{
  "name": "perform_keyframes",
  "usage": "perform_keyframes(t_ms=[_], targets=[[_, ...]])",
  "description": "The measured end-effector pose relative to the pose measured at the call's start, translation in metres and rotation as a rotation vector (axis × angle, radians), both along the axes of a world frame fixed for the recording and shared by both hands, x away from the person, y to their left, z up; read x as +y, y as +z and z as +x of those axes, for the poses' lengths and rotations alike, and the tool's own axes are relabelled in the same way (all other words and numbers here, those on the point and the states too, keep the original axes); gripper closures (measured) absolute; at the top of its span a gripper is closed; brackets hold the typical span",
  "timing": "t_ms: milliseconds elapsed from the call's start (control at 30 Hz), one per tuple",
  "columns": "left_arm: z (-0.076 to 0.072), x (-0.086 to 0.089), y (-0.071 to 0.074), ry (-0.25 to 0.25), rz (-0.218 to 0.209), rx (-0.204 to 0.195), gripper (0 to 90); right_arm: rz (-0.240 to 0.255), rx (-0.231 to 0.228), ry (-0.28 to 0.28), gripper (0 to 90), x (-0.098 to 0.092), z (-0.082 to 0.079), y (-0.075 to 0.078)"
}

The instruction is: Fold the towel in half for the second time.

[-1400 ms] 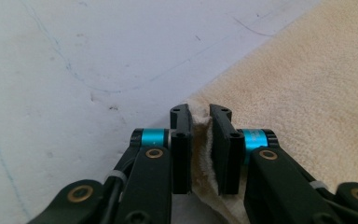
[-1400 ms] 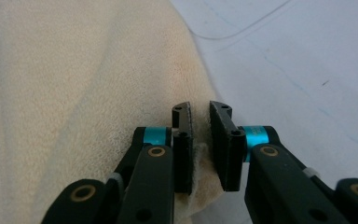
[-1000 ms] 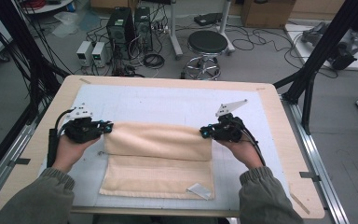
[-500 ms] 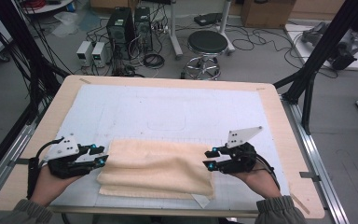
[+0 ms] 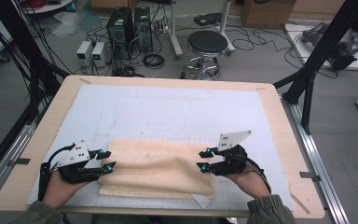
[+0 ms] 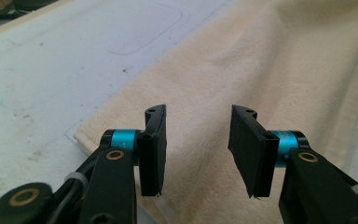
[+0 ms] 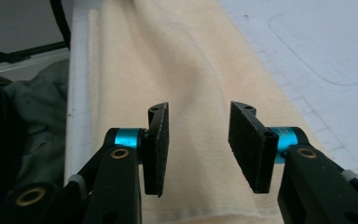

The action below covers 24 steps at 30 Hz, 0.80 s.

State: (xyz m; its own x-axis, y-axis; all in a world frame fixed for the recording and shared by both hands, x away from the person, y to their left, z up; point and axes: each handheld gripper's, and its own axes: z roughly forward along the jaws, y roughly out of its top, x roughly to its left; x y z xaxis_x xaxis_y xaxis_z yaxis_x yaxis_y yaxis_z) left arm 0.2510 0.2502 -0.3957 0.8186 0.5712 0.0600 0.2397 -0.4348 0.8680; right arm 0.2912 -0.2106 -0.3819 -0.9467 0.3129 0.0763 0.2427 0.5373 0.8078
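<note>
The step in hand looks like a release after a fold: a cream towel (image 5: pixel 156 170) lies folded on the white gridded mat (image 5: pixel 177 107), near the mat's front edge, and both grippers sit at its two short ends with nothing in them. The left gripper (image 5: pixel 105 159) is just beside the towel's left end, its jaws spread, and they have just been opening; in the left gripper view (image 6: pixel 196 149) the pads stand apart above the cloth with only bare towel showing between them, no fabric pinched. The right gripper (image 5: pixel 204 159) is at the towel's right end, over the cloth, its jaws likewise parted and just opened, and in the right gripper view (image 7: pixel 198 147) the gap between the pads is free.

The towel (image 6: pixel 261 70) is a soft, napped cloth, folded into a long band. Its upper layer sits a little back from the lower one, so a strip of the under layer shows along the front edge, and shallow wrinkles run across the top.

The next move, as I judge it, calls for drawing both grippers clear of the ends, then either smoothing the top layer or taking one short end to fold it toward the other.
</note>
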Motion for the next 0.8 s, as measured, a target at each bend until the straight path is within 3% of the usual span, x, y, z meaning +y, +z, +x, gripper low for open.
perform_keyframes(t_ms=[167, 333, 500, 633, 800], targets=[[-0.010, 0.000, 0.000, -0.034, 0.017, 0.009, 61.8, 0.003, -0.017, 0.042, 64.7, 0.006, -0.014, -0.003], [-0.008, -0.004, -0.020, -0.058, 0.082, 0.091, 72.0, -0.054, 0.012, 0.057, 67.8, 0.013, -0.016, -0.021], [0.001, -0.011, -0.035, -0.050, 0.105, 0.119, 69.6, -0.134, 0.021, 0.039, 66.5, 0.019, -0.013, -0.042], [0.005, -0.015, -0.037, -0.047, 0.109, 0.138, 67.9, -0.129, 0.022, 0.033, 68.0, 0.021, -0.011, -0.050], [0.002, -0.021, -0.038, -0.053, 0.136, 0.140, 84.0, -0.144, 0.007, 0.043, 79.8, 0.023, -0.012, -0.050]])
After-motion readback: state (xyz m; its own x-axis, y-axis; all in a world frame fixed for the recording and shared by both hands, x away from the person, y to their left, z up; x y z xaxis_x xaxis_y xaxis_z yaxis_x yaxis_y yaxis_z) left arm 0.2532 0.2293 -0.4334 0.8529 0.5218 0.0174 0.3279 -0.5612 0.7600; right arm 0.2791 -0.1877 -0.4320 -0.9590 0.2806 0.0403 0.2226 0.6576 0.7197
